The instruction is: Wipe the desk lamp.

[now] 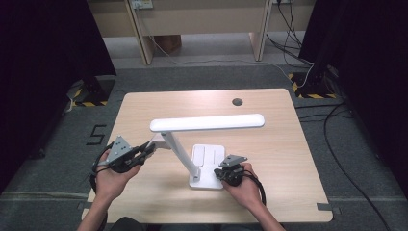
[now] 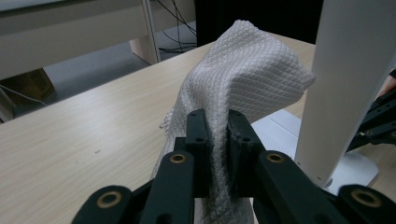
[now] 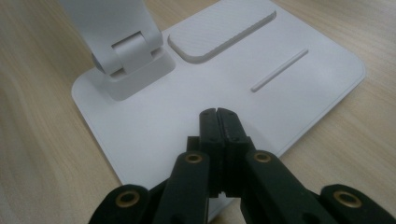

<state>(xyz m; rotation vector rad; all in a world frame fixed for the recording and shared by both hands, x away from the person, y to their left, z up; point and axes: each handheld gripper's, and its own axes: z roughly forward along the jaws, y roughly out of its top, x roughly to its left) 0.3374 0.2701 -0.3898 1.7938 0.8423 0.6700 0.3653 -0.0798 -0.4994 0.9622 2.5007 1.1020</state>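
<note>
A white desk lamp stands mid-table, with a long head (image 1: 207, 122), a slanted arm (image 1: 180, 154) and a flat base (image 1: 208, 166). My left gripper (image 1: 146, 150) hangs left of the arm, shut on a white woven cloth (image 2: 243, 79) that bunches up above the jaws (image 2: 218, 126). The cloth sits close beside the lamp arm (image 2: 345, 84). My right gripper (image 1: 217, 172) is shut with nothing in it. Its tips (image 3: 218, 116) are low over the near part of the lamp base (image 3: 154, 121), in front of the hinge (image 3: 133, 56). Whether they touch the base I cannot tell.
The wooden table (image 1: 279, 144) has a round cable hole (image 1: 237, 102) at the back. Black curtains stand on both sides. Wooden bench legs (image 1: 144, 33) and floor cables (image 1: 332, 120) lie beyond the table.
</note>
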